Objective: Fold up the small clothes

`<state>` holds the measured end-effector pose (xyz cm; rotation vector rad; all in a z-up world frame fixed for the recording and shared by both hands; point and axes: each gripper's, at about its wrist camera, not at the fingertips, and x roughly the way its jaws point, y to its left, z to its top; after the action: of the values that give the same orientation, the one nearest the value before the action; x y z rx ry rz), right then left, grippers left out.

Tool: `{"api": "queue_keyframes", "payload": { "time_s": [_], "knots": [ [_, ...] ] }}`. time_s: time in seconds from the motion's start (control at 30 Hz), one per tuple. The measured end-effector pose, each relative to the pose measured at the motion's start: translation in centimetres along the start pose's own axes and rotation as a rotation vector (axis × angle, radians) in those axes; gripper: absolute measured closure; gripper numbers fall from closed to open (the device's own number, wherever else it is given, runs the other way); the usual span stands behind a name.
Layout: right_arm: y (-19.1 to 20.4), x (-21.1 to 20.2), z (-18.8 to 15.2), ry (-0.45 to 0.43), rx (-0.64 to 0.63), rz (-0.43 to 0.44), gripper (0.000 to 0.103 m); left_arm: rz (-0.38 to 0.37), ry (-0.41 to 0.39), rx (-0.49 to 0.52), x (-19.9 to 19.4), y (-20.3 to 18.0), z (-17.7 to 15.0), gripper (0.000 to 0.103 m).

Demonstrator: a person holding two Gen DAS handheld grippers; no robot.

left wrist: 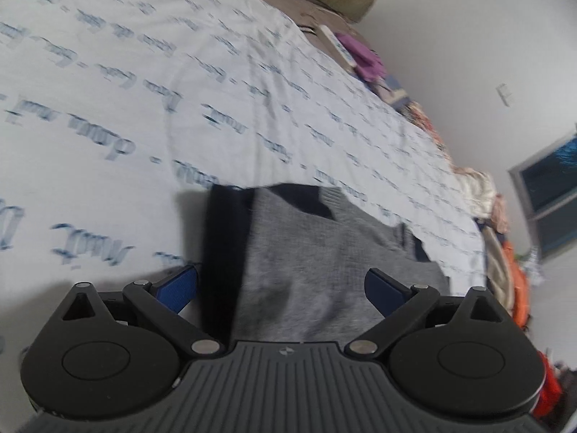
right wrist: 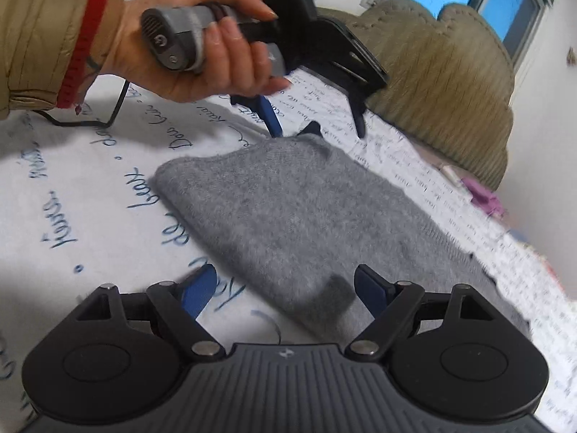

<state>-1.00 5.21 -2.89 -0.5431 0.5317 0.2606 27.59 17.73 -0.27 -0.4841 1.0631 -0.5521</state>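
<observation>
A grey knitted garment [right wrist: 288,216] with dark navy trim lies folded on the white bed sheet [right wrist: 90,198] with blue handwriting print. In the left wrist view the garment [left wrist: 317,263] reaches between the fingers of my left gripper [left wrist: 281,285], which is open just above its edge; a navy band [left wrist: 223,252] runs along its left side. My right gripper [right wrist: 285,288] is open, its jaws apart over the garment's near corner. In the right wrist view the left gripper [right wrist: 317,122] hovers open at the garment's far edge, held by a hand.
A tan cushioned headboard [right wrist: 443,101] stands behind the bed. A purple item [left wrist: 360,50] and a pile of coloured clothes [left wrist: 505,259] lie along the bed's far side. A black cable [right wrist: 108,115] runs over the sheet. Windows [right wrist: 512,3] are in the wall.
</observation>
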Motion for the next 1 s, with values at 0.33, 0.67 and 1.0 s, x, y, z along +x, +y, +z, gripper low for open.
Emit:
{"api": "queue_keyframes", "payload": {
  "time_s": [0.33,0.67,1.0],
  "knots": [
    [1.6,3.7,2.7,-0.044,-0.085,-0.102,0.031,-0.047,-0.008,-0.049,3.2,1.6,2.1,0.039],
    [1.6,4.2,2.7,-0.063,-0.081,-0.013,0.092,0.141,-0.065,-0.016,2.9,0.1,1.5,0.09],
    [-2.4,0.2,2.0,-0.194,0.056,-0.02,0.097,0.408,-0.188,0.179,0.1,-9.5,0.9,0.091]
  ]
}}
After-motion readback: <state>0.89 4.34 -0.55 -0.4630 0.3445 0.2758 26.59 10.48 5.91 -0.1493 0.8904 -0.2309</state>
